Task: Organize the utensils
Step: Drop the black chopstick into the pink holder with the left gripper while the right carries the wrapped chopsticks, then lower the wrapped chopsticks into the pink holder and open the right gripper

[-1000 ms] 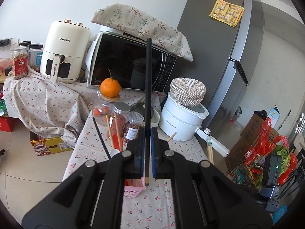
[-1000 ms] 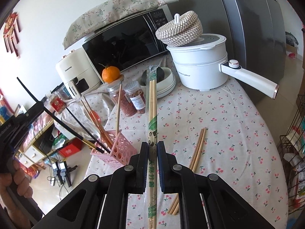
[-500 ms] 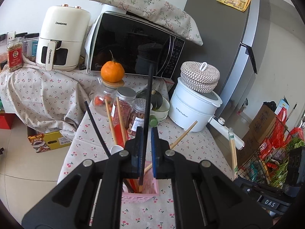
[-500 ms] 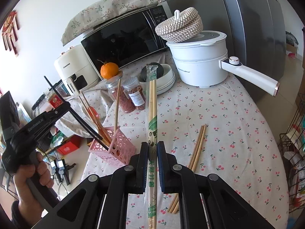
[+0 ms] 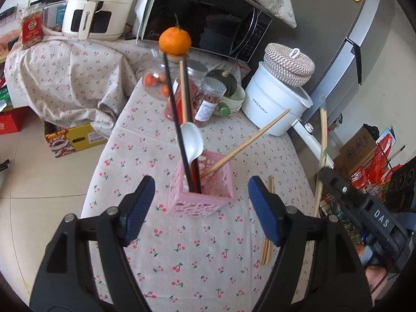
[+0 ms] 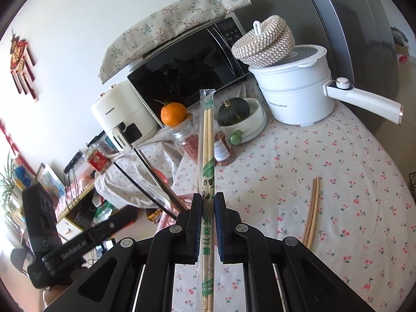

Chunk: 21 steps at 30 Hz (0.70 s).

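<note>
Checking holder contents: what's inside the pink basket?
The pink basket holds black chopsticks, a white spoon, a leaning wooden chopstick and something red. Lower ends are hidden behind its walls.

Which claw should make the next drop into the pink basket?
Right. The right claw is shut on the wrapped chopsticks, ready to carry to the pink basket. The left claw is opening with nothing between its pads, and would first need to pick up the loose chopsticks on the table.
</note>
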Tool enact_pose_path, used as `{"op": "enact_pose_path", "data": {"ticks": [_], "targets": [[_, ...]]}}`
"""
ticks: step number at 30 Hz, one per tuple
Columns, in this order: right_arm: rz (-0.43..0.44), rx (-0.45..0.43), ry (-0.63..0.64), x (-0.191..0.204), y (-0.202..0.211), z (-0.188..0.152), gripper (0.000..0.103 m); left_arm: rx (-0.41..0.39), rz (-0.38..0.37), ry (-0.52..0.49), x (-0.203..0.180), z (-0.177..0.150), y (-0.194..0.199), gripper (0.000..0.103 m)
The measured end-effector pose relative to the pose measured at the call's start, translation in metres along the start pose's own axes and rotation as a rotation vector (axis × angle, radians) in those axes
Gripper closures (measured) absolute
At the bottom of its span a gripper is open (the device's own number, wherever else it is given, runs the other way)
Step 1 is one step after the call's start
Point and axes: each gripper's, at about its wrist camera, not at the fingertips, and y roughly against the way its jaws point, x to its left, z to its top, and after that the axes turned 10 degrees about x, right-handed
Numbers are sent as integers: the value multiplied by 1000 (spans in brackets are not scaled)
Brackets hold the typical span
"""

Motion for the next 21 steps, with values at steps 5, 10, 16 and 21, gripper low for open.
{"op": "enact_pose_path", "data": {"ticks": [5, 10, 16, 21], "targets": [[92, -122, -6, 26, -20, 10, 93, 64, 60, -16, 25, -12, 2, 26], [5, -241, 63, 55, -50, 10, 93, 115, 85, -19, 55, -27, 6, 25], [-131, -376, 92, 73, -82, -2, 93, 142, 139, -37, 83, -46, 10, 25], [-249, -483, 141, 87, -101, -15, 93, 157, 95, -12, 90, -46, 12, 25]]}}
